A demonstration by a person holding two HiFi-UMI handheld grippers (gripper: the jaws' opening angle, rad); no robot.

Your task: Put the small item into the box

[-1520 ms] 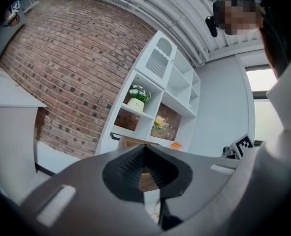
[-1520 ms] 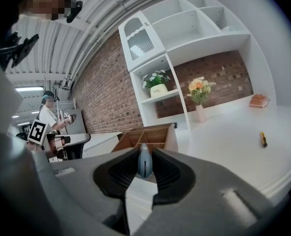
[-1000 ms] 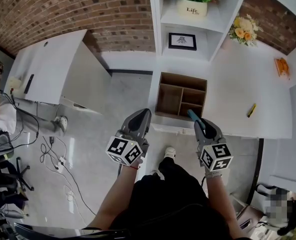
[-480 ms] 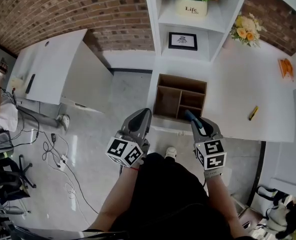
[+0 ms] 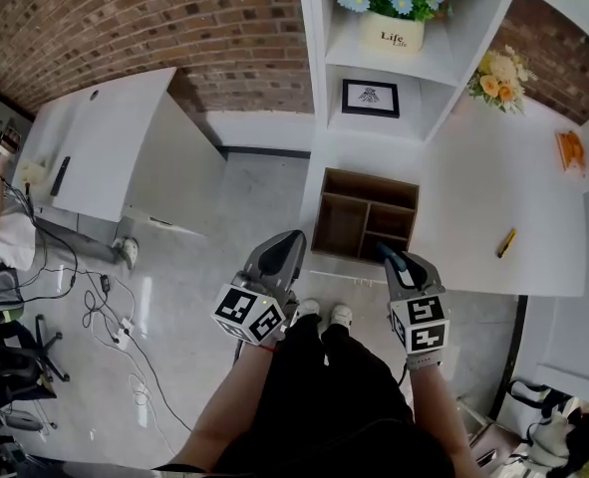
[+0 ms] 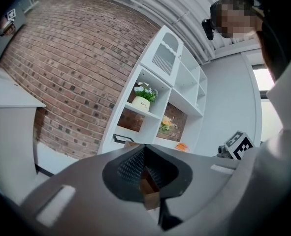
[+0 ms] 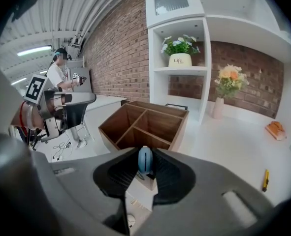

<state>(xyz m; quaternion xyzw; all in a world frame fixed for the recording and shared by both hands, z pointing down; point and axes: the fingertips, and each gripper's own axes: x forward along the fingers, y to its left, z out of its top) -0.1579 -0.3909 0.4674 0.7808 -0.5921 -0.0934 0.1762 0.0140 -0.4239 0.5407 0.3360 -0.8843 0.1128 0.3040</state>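
right gripper (image 5: 387,252) clamped on small blue item (image 7: 145,160), near open wooden box (image 5: 320,217) (three compartments), left gripper (image 5: 292,239) jaws together, empty

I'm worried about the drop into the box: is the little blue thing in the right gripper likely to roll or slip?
Likely to roll: the blue item looks rounded and smooth. Probably light, being small between the jaws of the right gripper. The dividers of the wooden box should contain it.
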